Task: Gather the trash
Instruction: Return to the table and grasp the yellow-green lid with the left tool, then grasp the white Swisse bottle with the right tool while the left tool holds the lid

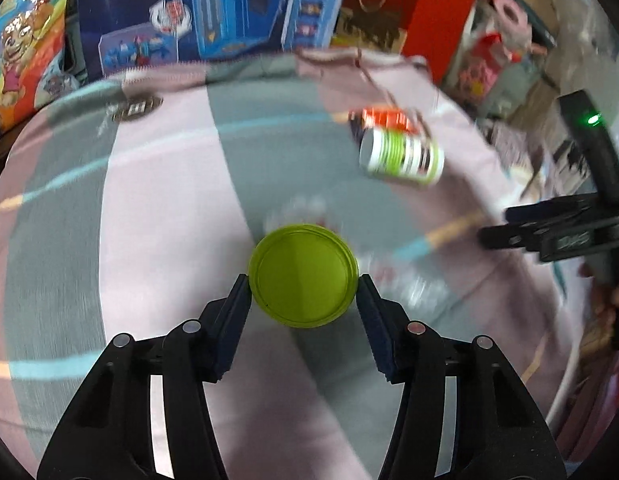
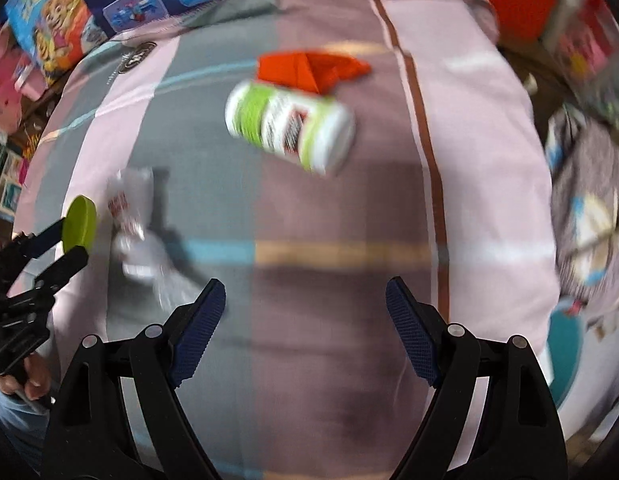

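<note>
My left gripper (image 1: 303,290) clamps one green lid (image 1: 303,275) above the pink-and-grey striped bedspread (image 2: 329,320); my right gripper (image 2: 305,306) hangs released. Beyond the lid lie one green-banded white bottle (image 2: 289,128), its label blurred, one orange wrapper (image 2: 313,68) and one crumpled clear wrapper (image 2: 137,232). Cartoon toy boxes (image 1: 213,8) crowd the room.

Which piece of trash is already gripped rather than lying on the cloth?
The round lime-green plastic lid, clamped by the left gripper. The green-and-white bottle, orange paper and clear wrapper lie loose.
</note>
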### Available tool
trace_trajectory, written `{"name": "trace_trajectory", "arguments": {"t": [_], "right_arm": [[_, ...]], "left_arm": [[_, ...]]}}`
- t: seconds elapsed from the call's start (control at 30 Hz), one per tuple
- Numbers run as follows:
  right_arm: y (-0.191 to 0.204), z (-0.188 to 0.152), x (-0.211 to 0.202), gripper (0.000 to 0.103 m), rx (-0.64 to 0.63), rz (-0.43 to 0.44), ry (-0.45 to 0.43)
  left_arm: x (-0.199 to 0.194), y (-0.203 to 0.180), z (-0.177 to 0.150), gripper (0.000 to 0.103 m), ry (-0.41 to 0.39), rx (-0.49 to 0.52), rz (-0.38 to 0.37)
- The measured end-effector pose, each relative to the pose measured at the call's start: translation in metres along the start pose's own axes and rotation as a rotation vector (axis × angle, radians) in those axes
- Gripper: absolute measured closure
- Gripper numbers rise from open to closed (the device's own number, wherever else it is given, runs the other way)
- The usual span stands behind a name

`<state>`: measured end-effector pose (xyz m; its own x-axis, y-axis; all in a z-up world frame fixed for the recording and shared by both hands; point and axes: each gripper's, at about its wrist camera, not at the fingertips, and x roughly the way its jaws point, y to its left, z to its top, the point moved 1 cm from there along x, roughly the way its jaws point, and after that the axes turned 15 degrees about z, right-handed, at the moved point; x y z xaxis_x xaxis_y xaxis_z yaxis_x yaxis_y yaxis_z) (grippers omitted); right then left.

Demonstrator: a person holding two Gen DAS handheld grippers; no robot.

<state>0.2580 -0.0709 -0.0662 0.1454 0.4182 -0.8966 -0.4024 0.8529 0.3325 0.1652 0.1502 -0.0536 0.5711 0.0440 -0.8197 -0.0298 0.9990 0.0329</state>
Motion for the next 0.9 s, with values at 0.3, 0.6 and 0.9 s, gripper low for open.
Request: {"name": "trace_trajectory", "arguments": {"t": [0.3,0.6,0.9], "right_arm": [[0.017,0.081,0.015,0.024,-0.226,-0.057,0.002],[0.006,0.100,0.064,0.027,-0.332,-0.070,0.108],[0.006,0.076,0.061,0.046,-0.285,-0.070,0.078]], "left_arm": [[0.023,-0.014,0.047,0.048,0.001,-0.015,-0.062],[0.045,-0.007,0.054,0.048,0.045,-0.052,-0.073],[0.045,-0.014,0.052,0.048,0.059,-0.050,-0.049]]}}
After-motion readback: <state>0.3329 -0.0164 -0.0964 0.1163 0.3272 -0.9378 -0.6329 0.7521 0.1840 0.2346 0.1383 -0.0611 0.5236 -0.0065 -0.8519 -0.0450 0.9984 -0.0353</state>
